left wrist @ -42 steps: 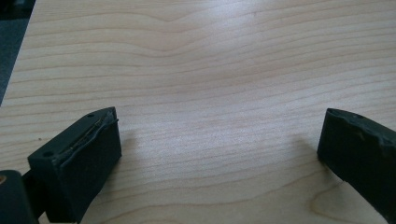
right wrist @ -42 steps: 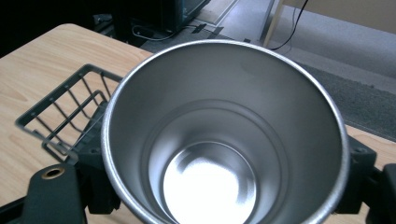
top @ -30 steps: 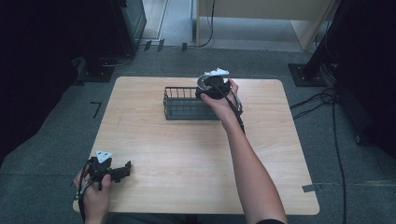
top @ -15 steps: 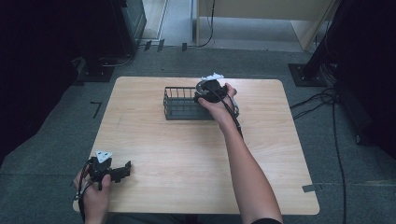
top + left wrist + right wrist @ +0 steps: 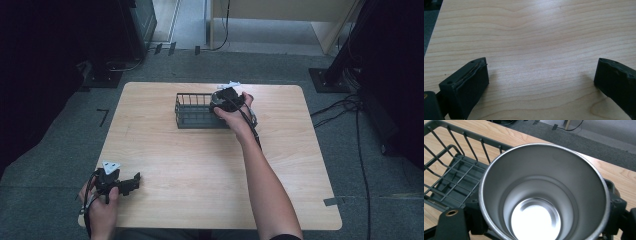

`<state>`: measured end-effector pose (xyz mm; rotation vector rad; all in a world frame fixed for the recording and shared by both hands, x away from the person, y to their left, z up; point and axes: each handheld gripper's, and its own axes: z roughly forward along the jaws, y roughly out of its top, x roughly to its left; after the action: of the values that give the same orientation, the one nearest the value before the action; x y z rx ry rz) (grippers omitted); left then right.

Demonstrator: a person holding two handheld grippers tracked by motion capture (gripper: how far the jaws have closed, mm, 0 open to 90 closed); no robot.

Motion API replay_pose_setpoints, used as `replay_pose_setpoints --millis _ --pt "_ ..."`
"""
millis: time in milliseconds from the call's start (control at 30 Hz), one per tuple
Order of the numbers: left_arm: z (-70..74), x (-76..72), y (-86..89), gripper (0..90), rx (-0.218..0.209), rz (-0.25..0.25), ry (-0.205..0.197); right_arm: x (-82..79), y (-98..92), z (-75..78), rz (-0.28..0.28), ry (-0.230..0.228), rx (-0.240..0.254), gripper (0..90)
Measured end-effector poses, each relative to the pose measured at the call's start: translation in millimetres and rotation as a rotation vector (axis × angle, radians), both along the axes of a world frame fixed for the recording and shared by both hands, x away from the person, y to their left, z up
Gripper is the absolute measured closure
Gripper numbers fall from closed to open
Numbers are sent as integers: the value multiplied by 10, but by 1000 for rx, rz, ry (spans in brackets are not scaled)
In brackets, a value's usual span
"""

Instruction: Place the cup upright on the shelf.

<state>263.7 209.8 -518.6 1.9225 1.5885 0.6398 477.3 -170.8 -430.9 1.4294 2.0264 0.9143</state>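
Right gripper (image 5: 220, 102): holding a steel cup (image 5: 544, 192) upright at the right end of the wire basket (image 5: 192, 111), toward the far side of the table (image 5: 200, 165). In the right gripper view its jaws are sitting either side of the cup's wall, pinching it just under the rim, a grip that is keeping the mouth up and the cup level.

Cup: empty and shiny inside, its open mouth facing the camera. It is sitting over the basket's right end, with the grid floor showing to its left. Whether its base is already touching that floor is hard to tell, since the cup itself is hiding the contact.

Basket: dark wire, long side running left to right, standing far of centre on the table. Its slatted walls are low enough that the cup is going in from above.

Step in hand: looks like the cup is being set into the basket. The grip is tight, so release is not yet done.

Left gripper (image 5: 131, 184): resting low at the near left corner of the table, well apart from the basket. In the left gripper view its jaws are spread wide with bare wood between them, holding nothing and keeping clear of the work.

Risk: letting go before the base is seated could tip the cup against the wires.
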Motion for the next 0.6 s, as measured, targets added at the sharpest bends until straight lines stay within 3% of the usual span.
replay_pose_setpoints --millis 133,300,600 --pt "0 0 0 0 0 0 0 -3 -26 -1 1 8 8 166" --pt "1 0 1 0 1 -1 1 -10 -73 34 -5 27 42 23" --pt "0 0 0 0 0 -1 0 -115 -179 111 26 2 84 8"
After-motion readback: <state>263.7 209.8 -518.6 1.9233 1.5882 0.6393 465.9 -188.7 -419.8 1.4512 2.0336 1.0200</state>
